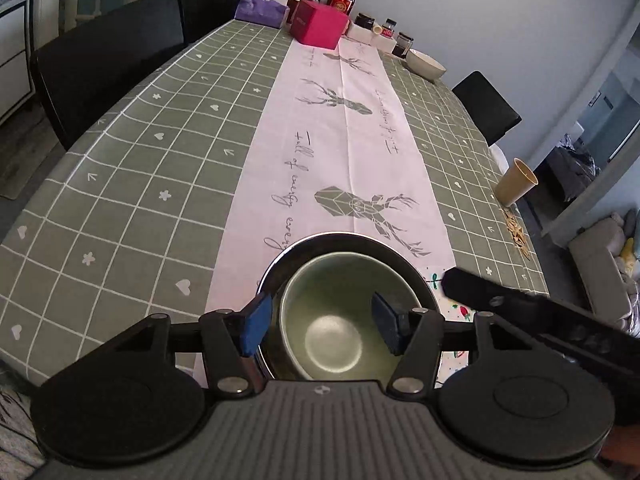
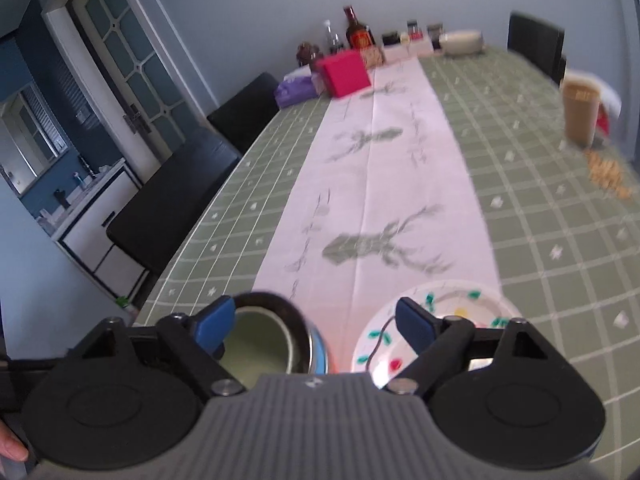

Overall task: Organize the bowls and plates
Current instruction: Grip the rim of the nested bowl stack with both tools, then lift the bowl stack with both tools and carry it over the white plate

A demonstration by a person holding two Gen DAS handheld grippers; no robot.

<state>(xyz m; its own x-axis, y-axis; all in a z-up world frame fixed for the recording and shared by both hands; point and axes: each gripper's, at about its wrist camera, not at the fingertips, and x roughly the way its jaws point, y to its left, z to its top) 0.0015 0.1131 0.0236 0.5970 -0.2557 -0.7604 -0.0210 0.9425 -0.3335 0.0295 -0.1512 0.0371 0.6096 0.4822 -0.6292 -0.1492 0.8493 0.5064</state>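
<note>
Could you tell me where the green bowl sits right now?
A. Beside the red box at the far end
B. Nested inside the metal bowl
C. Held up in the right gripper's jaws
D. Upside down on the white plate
B: the green bowl rests upright inside the wider metal bowl, whose shiny rim rings it on the table runner.

The runner (image 1: 340, 152) lies bare (mid-table) between the nested bowls (image 1: 336, 320) and pink box (image 1: 318, 24).
</note>
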